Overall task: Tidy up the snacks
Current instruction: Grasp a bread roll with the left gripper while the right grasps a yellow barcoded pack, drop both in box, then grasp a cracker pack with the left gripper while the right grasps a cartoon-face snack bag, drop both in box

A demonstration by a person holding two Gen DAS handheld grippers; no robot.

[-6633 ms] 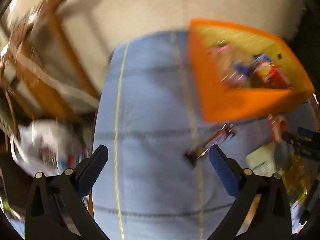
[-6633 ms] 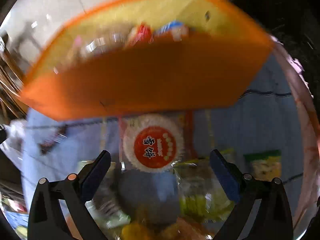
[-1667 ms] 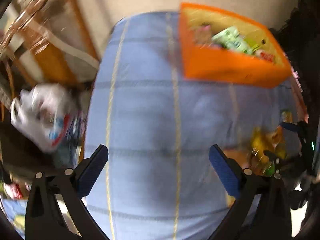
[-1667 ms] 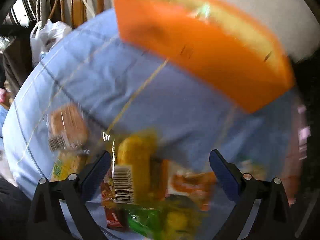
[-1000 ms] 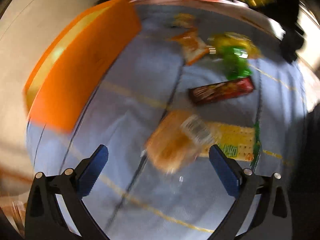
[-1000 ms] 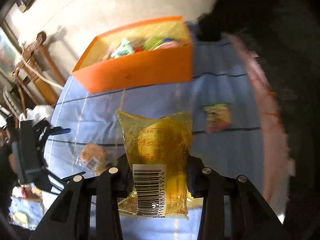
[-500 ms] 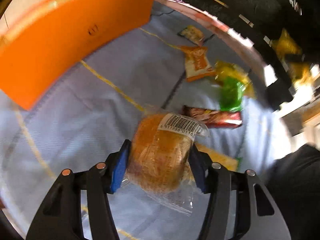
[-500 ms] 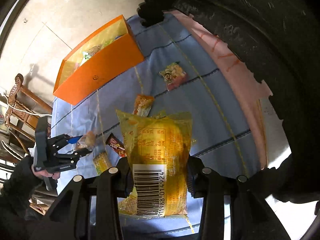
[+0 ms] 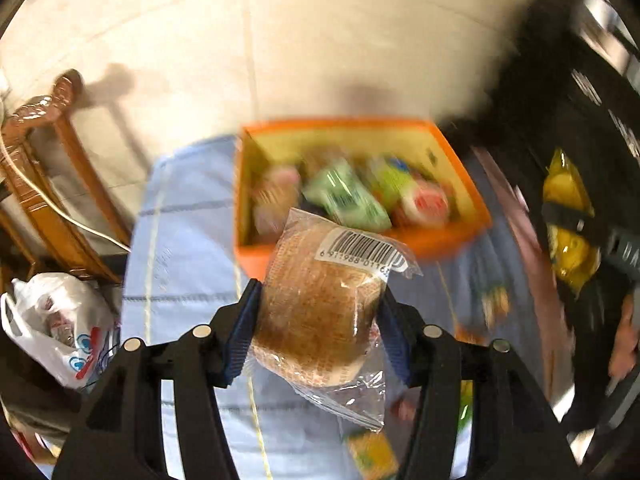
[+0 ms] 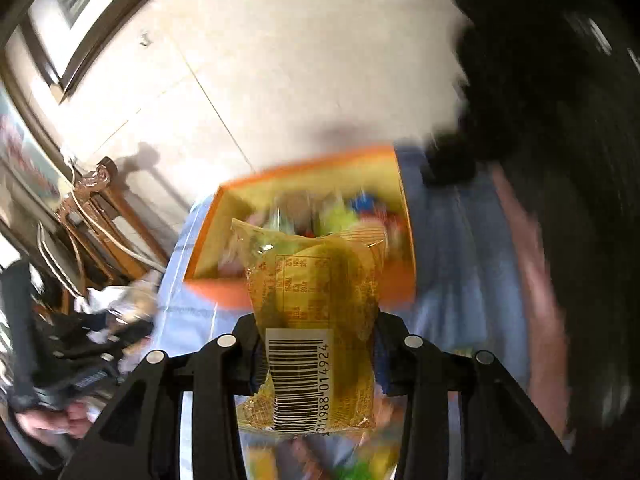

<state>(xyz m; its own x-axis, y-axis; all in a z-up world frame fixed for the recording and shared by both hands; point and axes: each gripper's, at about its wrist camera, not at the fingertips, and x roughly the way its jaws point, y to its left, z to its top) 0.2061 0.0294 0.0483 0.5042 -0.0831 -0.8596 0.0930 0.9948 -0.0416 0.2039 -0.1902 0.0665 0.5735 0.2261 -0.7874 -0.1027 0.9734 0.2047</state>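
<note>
My left gripper (image 9: 320, 324) is shut on a round brown bun in clear wrap (image 9: 320, 312) and holds it above the table, in front of the orange box (image 9: 440, 236). The box holds several snack packs. My right gripper (image 10: 316, 360) is shut on a yellow snack bag with a barcode (image 10: 316, 320), held up in front of the same orange box (image 10: 408, 232). The right gripper with the yellow bag (image 9: 568, 224) also shows at the right of the left wrist view.
The table has a light blue cloth (image 9: 188, 264). A few loose snacks (image 9: 372, 456) lie on it below the bun. A wooden chair (image 9: 52, 168) and a white plastic bag (image 9: 52, 328) stand left of the table. A dark sofa (image 10: 560, 120) is at right.
Both grippers have swung round to face the orange box, each carrying its snack. The bun is lifted off the cloth and the box now lies straight ahead.
</note>
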